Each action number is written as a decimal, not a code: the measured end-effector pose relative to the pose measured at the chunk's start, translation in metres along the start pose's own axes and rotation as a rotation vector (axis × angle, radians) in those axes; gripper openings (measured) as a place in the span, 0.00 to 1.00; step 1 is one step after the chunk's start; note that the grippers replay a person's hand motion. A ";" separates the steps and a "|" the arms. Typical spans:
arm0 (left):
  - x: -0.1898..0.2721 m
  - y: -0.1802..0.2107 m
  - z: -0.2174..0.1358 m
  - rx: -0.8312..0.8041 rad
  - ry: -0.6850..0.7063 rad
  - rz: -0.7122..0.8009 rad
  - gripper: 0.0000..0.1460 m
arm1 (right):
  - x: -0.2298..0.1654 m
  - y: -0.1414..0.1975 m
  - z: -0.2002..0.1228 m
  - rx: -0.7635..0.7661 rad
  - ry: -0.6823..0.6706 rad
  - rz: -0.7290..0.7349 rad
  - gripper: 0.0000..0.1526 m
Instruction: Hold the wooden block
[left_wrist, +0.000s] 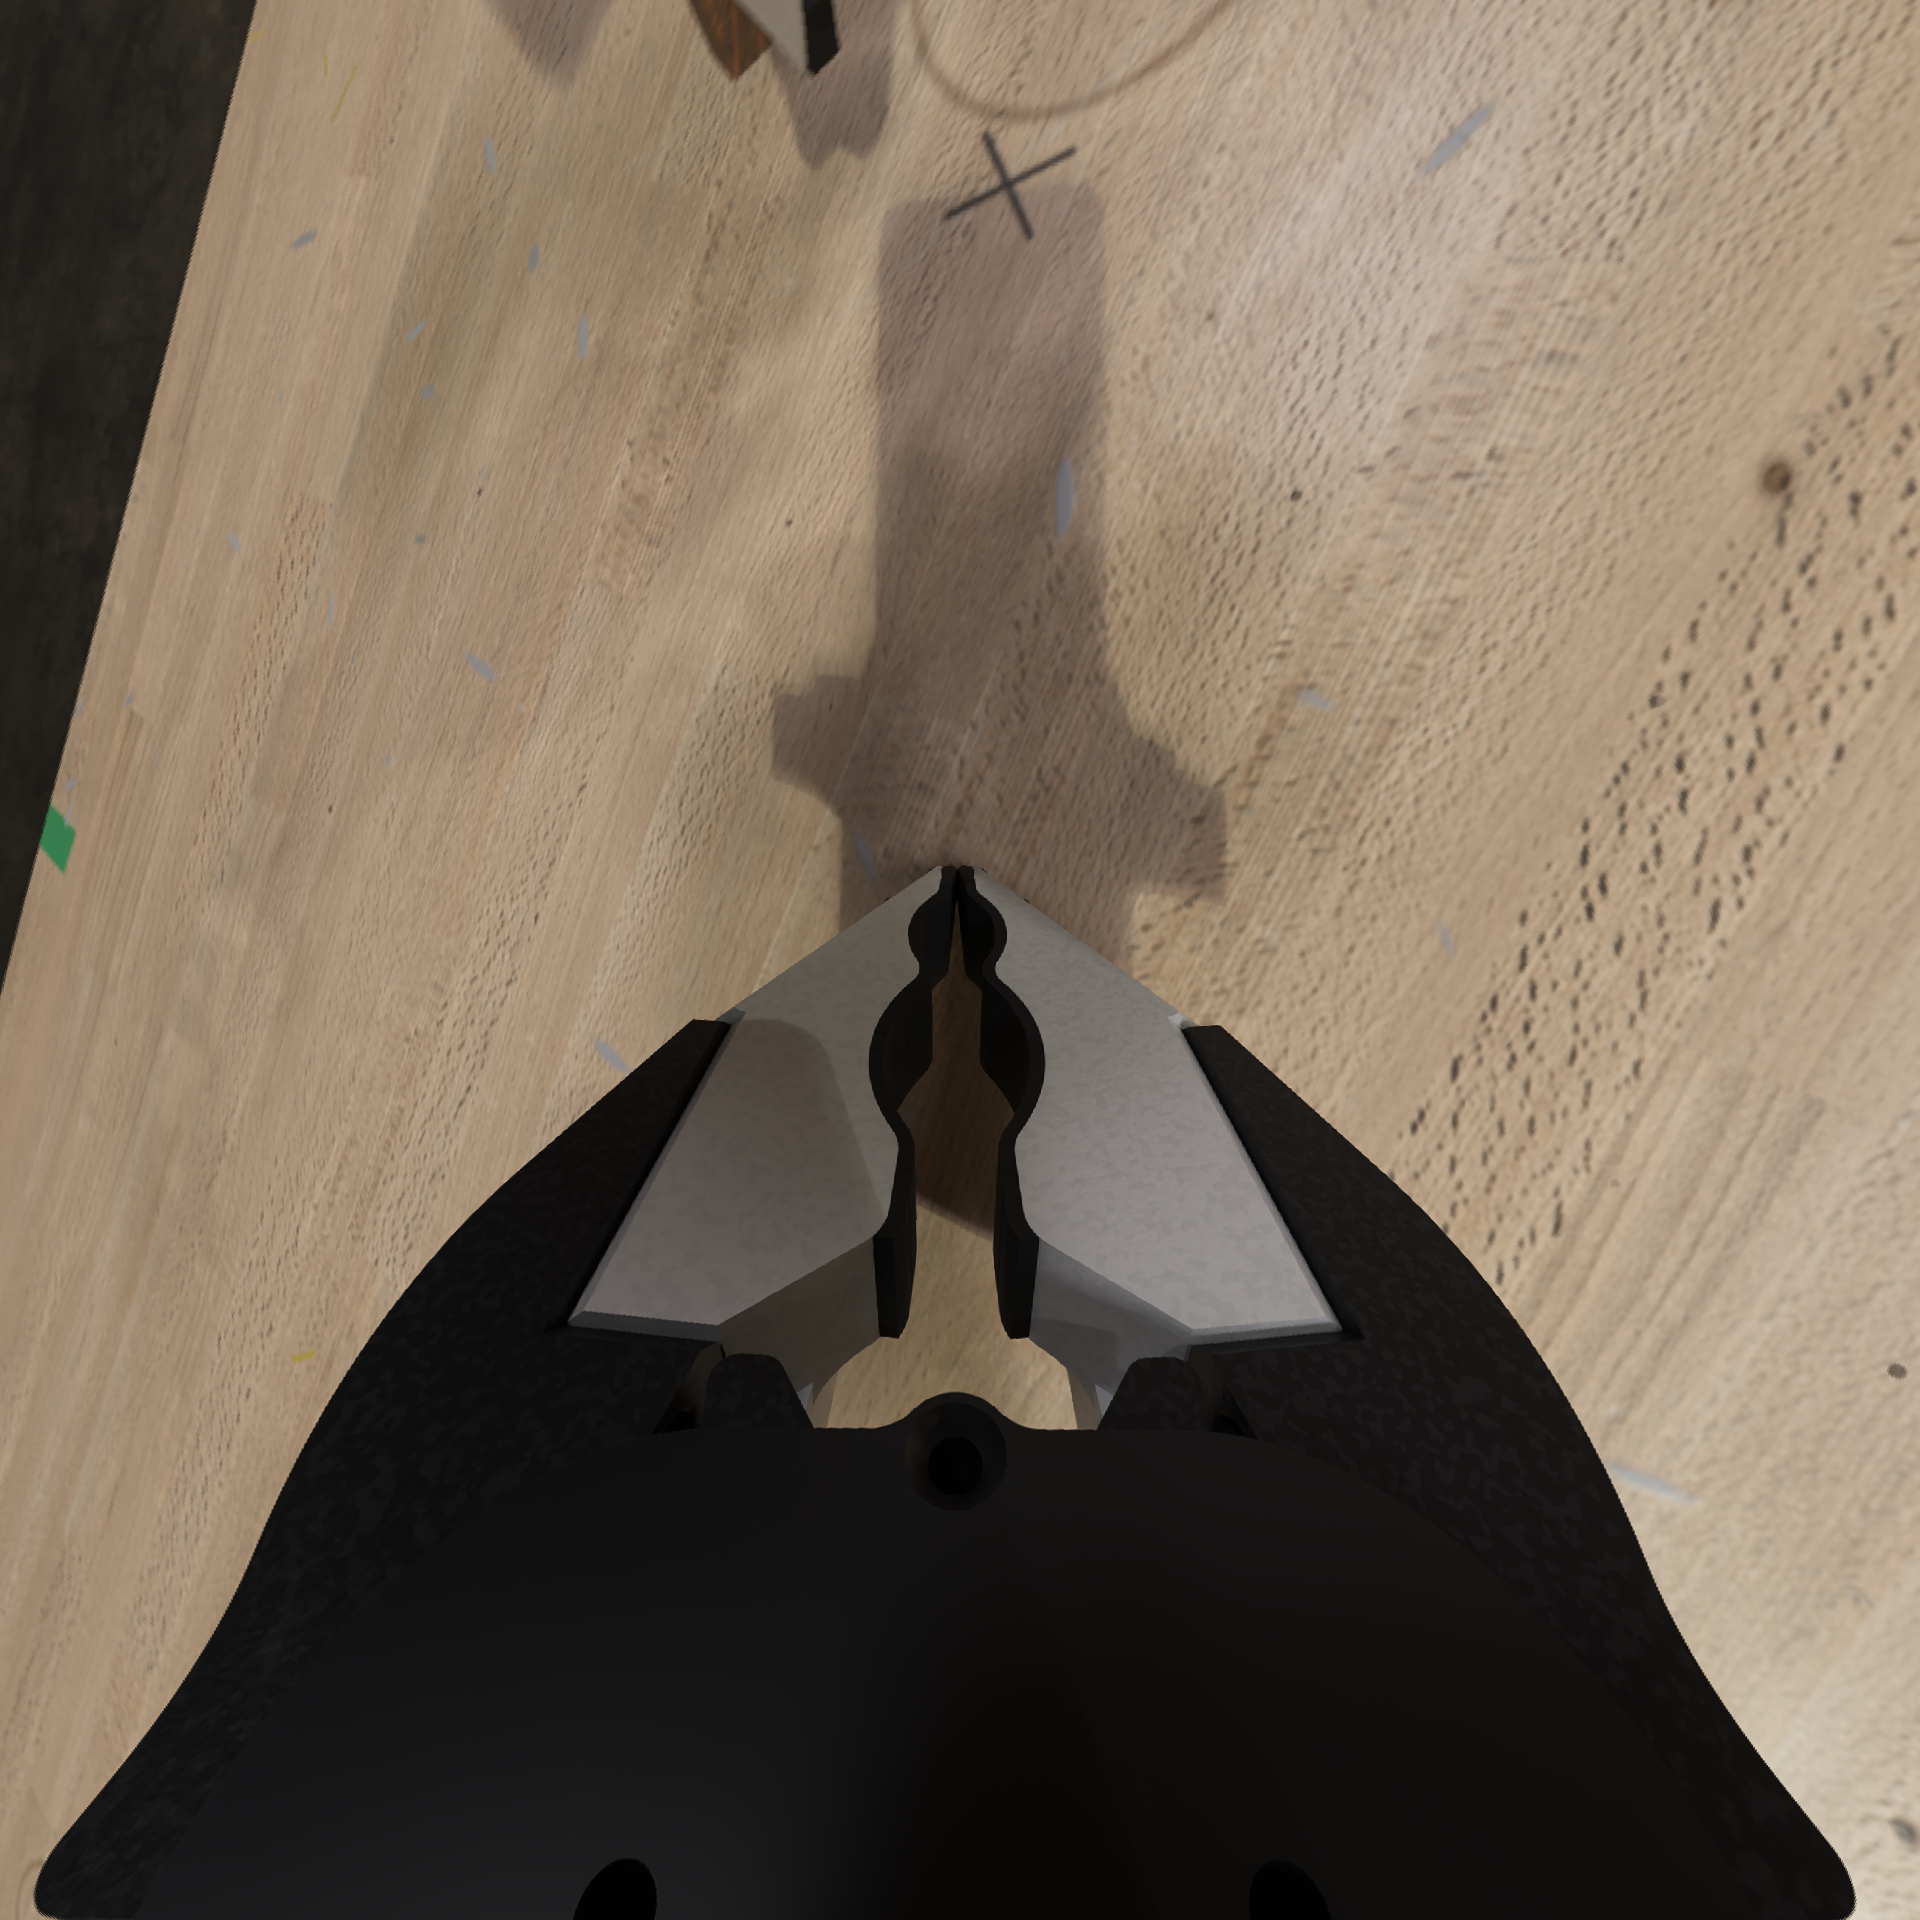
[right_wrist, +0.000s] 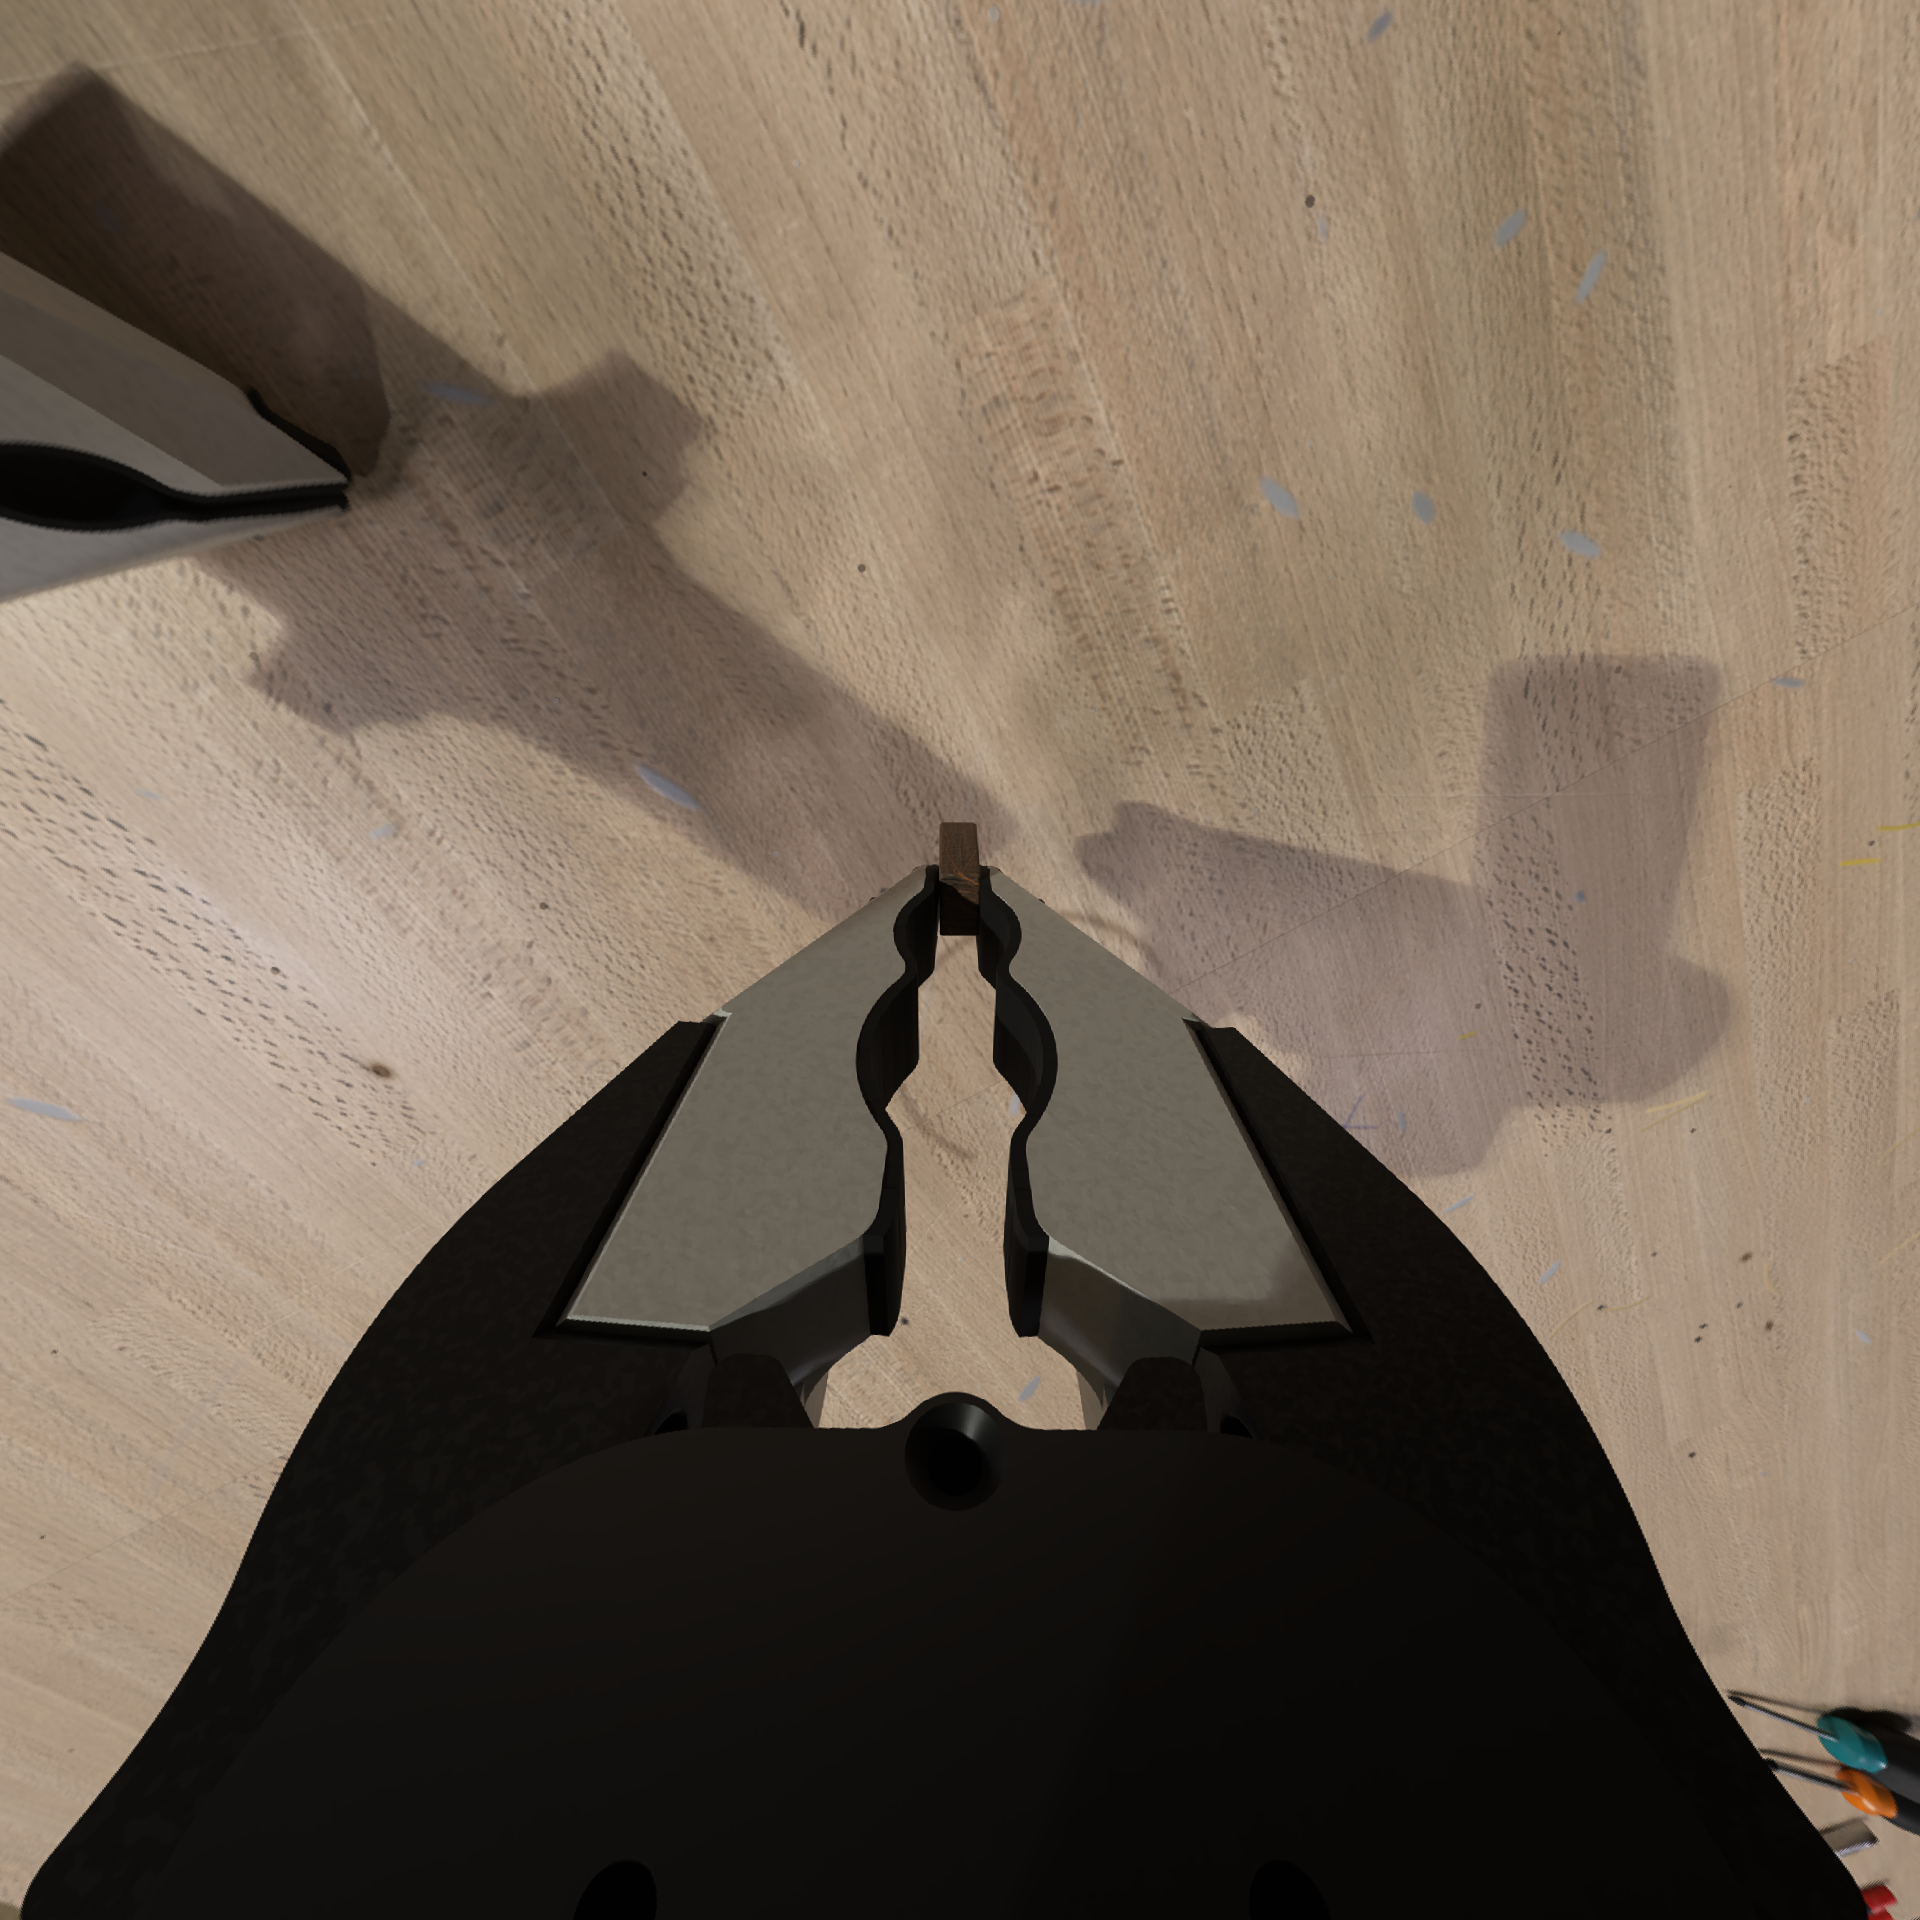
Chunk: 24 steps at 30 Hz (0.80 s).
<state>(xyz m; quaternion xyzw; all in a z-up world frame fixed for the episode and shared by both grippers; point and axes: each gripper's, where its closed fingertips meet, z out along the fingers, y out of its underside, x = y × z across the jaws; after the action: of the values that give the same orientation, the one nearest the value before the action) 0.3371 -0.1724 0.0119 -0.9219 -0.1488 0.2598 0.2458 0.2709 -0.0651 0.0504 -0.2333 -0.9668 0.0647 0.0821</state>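
The wooden block is a small dark brown piece. My right gripper is shut on it at the fingertips and holds it above the wooden table. The block's top end sticks out past the tips. In the left wrist view the block and the right gripper's fingertips show at the top edge. My left gripper is shut and empty, with its tips meeting above the table. It also shows at the left edge of the right wrist view, apart from the block.
A pencilled cross and a curved line mark the tabletop. The table's edge and dark floor lie to the left, with a green scrap. Several screwdrivers lie at the lower right.
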 end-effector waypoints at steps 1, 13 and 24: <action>-0.001 0.003 -0.002 -0.004 -0.006 -0.011 0.00 | 0.000 0.001 0.000 0.006 0.002 0.002 0.04; -0.025 0.014 -0.029 -0.075 -0.136 0.019 0.01 | -0.007 0.005 -0.008 0.087 0.063 -0.010 0.04; 0.033 -0.049 -0.012 0.074 -0.001 0.087 0.04 | -0.009 0.010 -0.017 0.100 0.142 -0.036 0.04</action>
<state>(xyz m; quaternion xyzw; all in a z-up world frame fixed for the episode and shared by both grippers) 0.3638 -0.1227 0.0330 -0.9177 -0.0989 0.2761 0.2678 0.2861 -0.0592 0.0647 -0.2153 -0.9582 0.0948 0.1630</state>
